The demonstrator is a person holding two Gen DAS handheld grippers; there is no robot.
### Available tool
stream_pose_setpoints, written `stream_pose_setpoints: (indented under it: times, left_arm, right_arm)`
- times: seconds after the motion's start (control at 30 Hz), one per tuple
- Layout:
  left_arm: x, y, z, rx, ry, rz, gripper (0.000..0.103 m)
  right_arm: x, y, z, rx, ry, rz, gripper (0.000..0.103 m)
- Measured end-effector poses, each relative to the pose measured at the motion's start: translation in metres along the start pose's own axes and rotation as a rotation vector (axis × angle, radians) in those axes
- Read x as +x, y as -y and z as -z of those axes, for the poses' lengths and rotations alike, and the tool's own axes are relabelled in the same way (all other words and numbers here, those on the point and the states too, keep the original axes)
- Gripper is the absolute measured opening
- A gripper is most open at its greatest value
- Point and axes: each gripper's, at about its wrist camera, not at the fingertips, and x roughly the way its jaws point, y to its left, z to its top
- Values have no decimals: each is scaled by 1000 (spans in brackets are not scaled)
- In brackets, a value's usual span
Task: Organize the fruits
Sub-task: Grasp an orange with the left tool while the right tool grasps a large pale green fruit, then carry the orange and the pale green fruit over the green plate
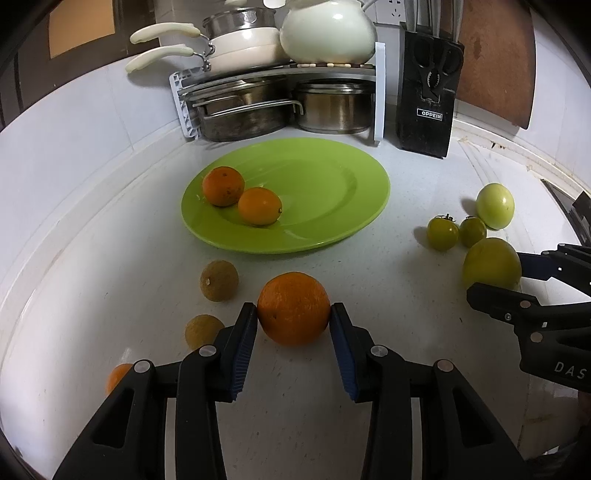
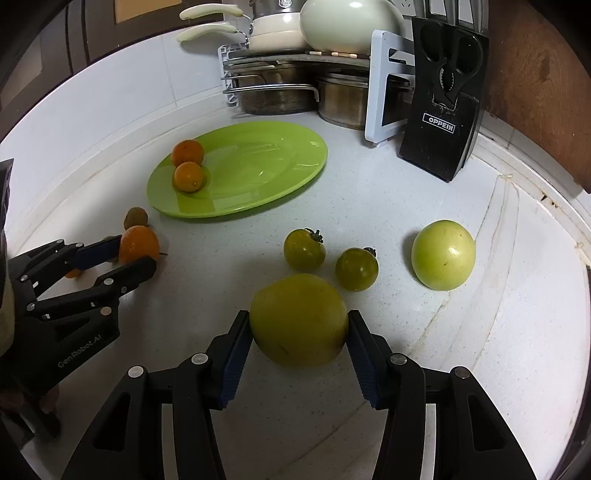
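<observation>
A green plate (image 1: 332,206) (image 2: 280,173) on the white counter holds two oranges (image 1: 223,185) (image 1: 259,205). My left gripper (image 1: 293,317) is shut on a large orange (image 1: 293,308), also in the right wrist view (image 2: 139,244), low over the counter in front of the plate. My right gripper (image 2: 299,325) is shut on a large yellow-green fruit (image 2: 299,319) (image 1: 491,264). Two small dark green tomatoes (image 2: 304,249) (image 2: 356,268) and a pale green round fruit (image 2: 443,254) lie beyond it. Two brown round fruits (image 1: 219,280) (image 1: 204,330) and a partly hidden orange (image 1: 118,376) lie left of my left gripper.
A rack with steel pots (image 1: 280,107), white pans and a white kettle (image 1: 328,33) stands behind the plate. A black knife block (image 1: 428,99) (image 2: 443,110) stands at the back right. A wooden board (image 2: 543,74) leans on the right wall.
</observation>
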Motion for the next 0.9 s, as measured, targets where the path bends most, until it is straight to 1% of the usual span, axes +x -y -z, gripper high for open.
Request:
stream_pose_setpoints:
  times: [0.2,0.37,0.6,0.9]
  left_arm:
    - [-7,-1,-1,-10,15,-2,40]
    - [-18,0,-1,-29,28,1,40]
    - [-40,-2,-5,-79,56,15,40]
    - [-71,-1,-18,-107,117,-5,40]
  right_arm:
    - [-4,-1,0,-4,16,9,52]
    - [-15,-2,-3,-4,40,4,52]
    - [-37,-4,-12,-21,94,-17,52]
    - [-64,-10,-24,-48,161,-75,52]
